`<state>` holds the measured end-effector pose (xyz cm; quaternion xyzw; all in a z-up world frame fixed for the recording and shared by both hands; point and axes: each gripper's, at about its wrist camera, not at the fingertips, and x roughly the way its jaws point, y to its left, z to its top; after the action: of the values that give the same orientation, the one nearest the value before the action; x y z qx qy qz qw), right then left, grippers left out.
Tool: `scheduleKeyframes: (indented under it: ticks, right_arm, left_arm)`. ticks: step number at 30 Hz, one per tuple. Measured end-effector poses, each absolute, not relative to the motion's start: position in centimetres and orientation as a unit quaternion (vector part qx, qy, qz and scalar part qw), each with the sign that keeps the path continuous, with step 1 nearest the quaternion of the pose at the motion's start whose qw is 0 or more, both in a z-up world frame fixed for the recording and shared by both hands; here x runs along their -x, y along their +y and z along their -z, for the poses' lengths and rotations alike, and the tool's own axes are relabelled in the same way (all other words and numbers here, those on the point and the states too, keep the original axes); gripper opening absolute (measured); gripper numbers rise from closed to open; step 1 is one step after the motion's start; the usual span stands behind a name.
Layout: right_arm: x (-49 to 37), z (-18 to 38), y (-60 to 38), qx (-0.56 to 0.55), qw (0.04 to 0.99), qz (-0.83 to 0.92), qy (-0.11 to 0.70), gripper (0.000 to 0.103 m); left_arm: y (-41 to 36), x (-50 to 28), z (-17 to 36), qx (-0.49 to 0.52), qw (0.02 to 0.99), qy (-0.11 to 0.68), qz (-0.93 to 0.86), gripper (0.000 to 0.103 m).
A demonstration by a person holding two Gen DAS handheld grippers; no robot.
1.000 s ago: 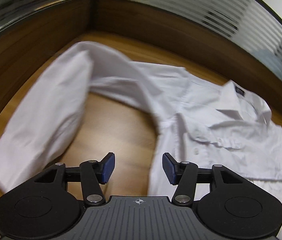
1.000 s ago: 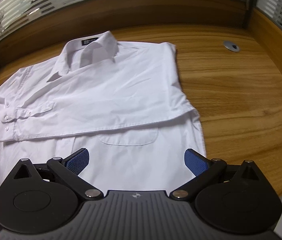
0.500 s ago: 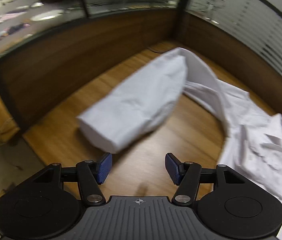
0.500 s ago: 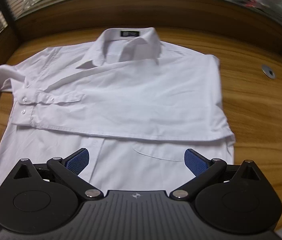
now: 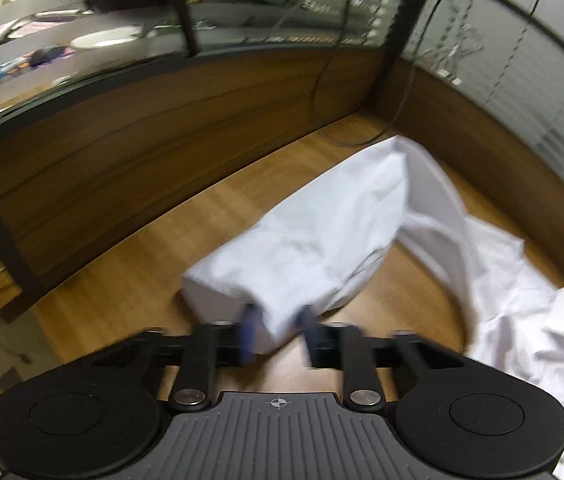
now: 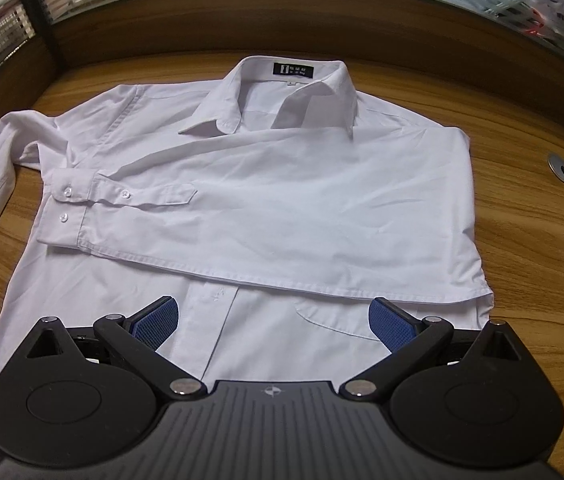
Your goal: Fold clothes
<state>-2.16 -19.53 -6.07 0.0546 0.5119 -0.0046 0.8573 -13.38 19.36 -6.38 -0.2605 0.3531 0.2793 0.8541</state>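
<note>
Left wrist view: the left hand-held gripper (image 5: 277,334), motion-blurred, has its fingers around a white sleeve cuff (image 5: 237,296); full closure unclear. Right wrist view: the right hand-held gripper (image 6: 273,320) hangs wide apart above the white shirt (image 6: 265,200) on the table (image 6: 522,240), hem hidden.

Shirt (image 6: 265,200) on table (image 6: 522,240) — sleeve (image 5: 314,240) leftward

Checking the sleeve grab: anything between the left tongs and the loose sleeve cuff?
Nothing visible. In the blurred left wrist view, the sleeve cuff already sits between the left tongs, whose fingers are open. Only bare wooden table surrounds it. The right tongs hang open over the shirt.
</note>
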Motion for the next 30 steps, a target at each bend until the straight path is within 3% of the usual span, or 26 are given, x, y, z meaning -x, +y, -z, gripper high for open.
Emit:
scheduleKeyframes:
  ticks: [3, 15, 30]
  right_arm:
    - [2.3, 6.1, -19.9, -0.058, 0.857, 0.012, 0.512, 0.102]
    - [3.5, 6.2, -21.3, -0.072, 0.858, 0.033, 0.508, 0.102]
    - [7.1, 6.1, -24.7, -0.104, 0.854, 0.093, 0.500, 0.102]
  left_arm:
    - [18.6, 12.5, 5.1, 0.244, 0.871, 0.336, -0.263, 0.007]
    - [8.7, 6.2, -3.9, 0.056, 0.949, 0.293, -0.100, 0.006]
    - [-9.3, -0.8, -7.6, -0.001, 0.936, 0.275, 0.218, 0.006]
